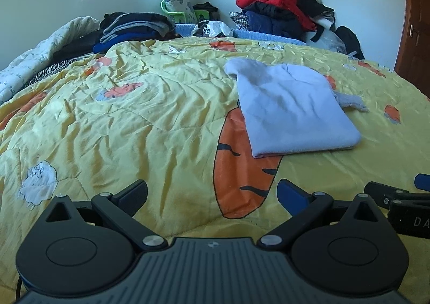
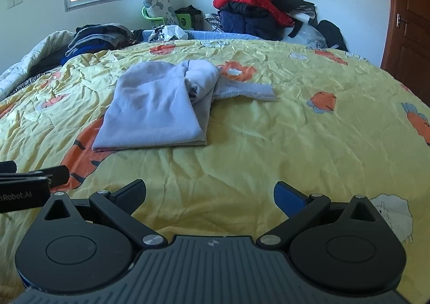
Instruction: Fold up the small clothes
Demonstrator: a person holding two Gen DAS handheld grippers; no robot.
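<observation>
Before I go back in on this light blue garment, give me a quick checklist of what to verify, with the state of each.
1. Left gripper open and empty: ok.
2. Right gripper open and empty: ok.
3. Both grippers clear of the light blue garment, with bare yellow quilt between: ok.
4. Garment folded into a compact shape, near edge fairly straight: ok.
5. No loose parts: not ok; a sleeve end sticks out on the right side and the fabric beside it is bunched.
6. Layers underneath lying flat: cannot tell, they are hidden.
</observation>
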